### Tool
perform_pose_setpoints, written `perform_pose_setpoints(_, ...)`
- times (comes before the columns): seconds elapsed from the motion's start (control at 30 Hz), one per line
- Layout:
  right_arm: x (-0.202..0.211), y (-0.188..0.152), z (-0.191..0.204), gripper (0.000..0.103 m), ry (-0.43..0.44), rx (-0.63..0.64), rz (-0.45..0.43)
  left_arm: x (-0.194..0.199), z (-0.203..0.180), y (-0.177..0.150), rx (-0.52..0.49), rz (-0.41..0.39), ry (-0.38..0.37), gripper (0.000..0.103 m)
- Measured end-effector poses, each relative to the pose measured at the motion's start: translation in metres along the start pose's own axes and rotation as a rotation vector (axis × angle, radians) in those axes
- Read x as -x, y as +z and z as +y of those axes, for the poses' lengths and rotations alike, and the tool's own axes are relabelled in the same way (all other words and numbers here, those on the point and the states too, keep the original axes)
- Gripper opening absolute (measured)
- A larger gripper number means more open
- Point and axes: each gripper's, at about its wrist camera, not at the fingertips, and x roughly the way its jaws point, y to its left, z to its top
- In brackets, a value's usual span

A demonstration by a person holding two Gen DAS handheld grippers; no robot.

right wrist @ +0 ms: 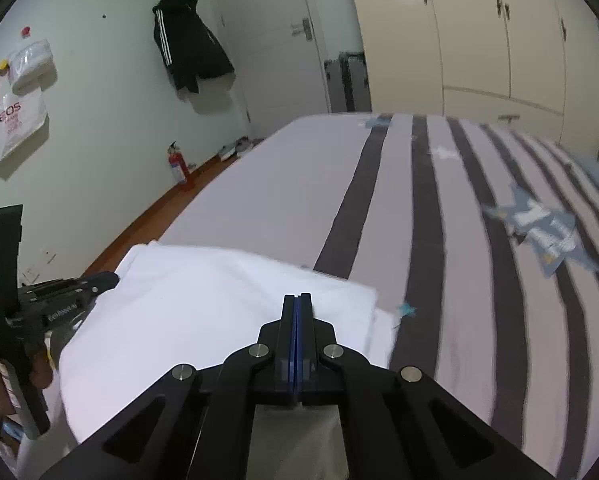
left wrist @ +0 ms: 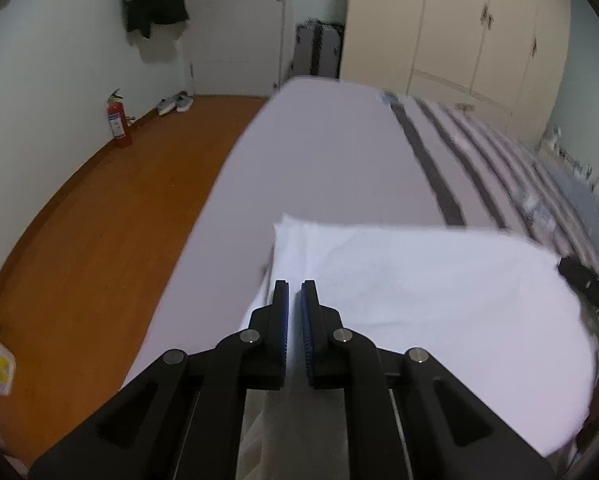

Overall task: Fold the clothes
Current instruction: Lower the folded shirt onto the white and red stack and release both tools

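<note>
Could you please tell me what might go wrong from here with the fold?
The left claw shows a gap between its pads, so the white garment may slip out on that side. The garment lies near the bed's edge and could slide toward the wooden floor. Uneven pulling could skew the fold.

Both wrist views close over bed, facing door; share garment.

Ahead of us the bed lies open past the white garment; wardrobe beyond, fire extinguisher by wall.
</note>
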Motion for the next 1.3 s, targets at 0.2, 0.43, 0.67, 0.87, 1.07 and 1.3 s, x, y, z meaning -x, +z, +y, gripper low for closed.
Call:
perform_pose_setpoints(0.2, 0.041, -0.008, 0.005, 0.003, 0.084, -0.024, -0.038, 0.063, -0.036, -0.007, -0.007, -0.082, -0.181, 0.007)
perform_pose_setpoints(0.43, 0.075, -0.041, 0.051, 0.003, 0.189, 0.028, -0.021, 0.074, -0.080, -0.042, -0.038, -0.034, -0.291, 0.006)
perform_pose_setpoints(0.67, 0.047, -0.070, 0.052, 0.000, 0.197, 0.014, 0.072, 0.069, -0.088, -0.079, -0.057, 0.027, -0.254, 0.006)
perform_pose_setpoints(0.87, 0.064, -0.058, 0.030, 0.000, 0.154, -0.007, 0.028, 0.085, -0.060, -0.070, -0.035, -0.005, -0.196, 0.006)
perform_pose_setpoints(1.07, 0.048, -0.065, -0.012, 0.004, 0.043, -0.086, 0.081, 0.068, -0.019, -0.067, 0.013, 0.028, -0.105, 0.006)
perform_pose_setpoints(1.3, 0.058, -0.025, 0.015, 0.004, 0.119, -0.028, -0.024, 0.078, -0.029, -0.030, -0.008, -0.052, -0.131, 0.006)
